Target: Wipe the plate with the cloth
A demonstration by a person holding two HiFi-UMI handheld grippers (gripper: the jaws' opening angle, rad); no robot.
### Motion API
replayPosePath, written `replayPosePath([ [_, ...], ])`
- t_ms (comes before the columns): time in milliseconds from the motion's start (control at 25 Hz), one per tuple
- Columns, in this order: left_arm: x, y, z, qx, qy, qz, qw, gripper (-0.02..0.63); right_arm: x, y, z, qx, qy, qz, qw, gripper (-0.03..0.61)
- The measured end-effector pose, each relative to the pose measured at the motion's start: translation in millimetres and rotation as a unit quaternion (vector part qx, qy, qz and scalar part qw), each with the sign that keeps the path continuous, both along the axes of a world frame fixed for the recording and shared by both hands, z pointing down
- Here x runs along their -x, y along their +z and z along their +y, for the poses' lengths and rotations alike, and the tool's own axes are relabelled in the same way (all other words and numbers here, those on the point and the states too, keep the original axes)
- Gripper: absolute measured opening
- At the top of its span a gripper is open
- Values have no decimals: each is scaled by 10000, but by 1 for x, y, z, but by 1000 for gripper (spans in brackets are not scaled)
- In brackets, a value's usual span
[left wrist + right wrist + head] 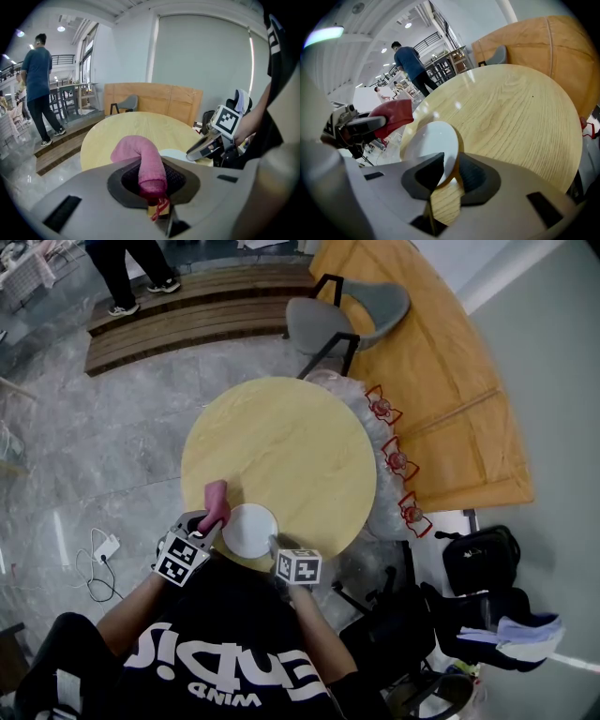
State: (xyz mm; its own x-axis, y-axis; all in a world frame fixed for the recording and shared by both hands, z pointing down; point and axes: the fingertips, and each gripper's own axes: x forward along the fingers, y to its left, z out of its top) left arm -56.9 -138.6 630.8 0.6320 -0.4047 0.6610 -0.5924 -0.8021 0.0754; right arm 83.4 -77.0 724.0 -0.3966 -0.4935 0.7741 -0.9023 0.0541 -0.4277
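A small white plate point(249, 530) is held above the near edge of the round wooden table point(291, 446). My right gripper point(277, 549) is shut on the plate's point(433, 140) rim, holding it tilted on edge. A rolled pink cloth point(215, 503) sticks out of my left gripper point(208, 523), which is shut on it. In the left gripper view the pink cloth point(145, 161) bends leftward, and the plate point(176, 153) shows just behind it. The cloth point(393, 116) sits just left of the plate; whether they touch is unclear.
A grey chair point(342, 320) stands beyond the table. A wooden curved bench or panel point(441, 362) lies at right. Bags point(483, 601) sit on the floor at lower right. A person point(40, 89) stands far off by the wooden steps point(187, 310).
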Motion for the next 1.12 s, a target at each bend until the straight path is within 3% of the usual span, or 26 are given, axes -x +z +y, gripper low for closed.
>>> replayPosePath([
  [520, 4, 14, 5, 196, -31, -142, 9997, 52, 2, 4, 0, 64, -146, 128, 9998, 98],
  [600, 3, 20, 9, 287, 89, -286, 9991, 52, 2, 5, 0, 72, -158, 130, 9998, 98],
  [840, -5, 43, 34, 1065, 644, -621, 9903, 52, 2, 7, 2, 94, -81, 49, 9999, 94],
  [1120, -11, 55, 35, 1223, 877, -816, 9852, 52, 2, 5, 1, 57, -52, -6, 10000, 92],
])
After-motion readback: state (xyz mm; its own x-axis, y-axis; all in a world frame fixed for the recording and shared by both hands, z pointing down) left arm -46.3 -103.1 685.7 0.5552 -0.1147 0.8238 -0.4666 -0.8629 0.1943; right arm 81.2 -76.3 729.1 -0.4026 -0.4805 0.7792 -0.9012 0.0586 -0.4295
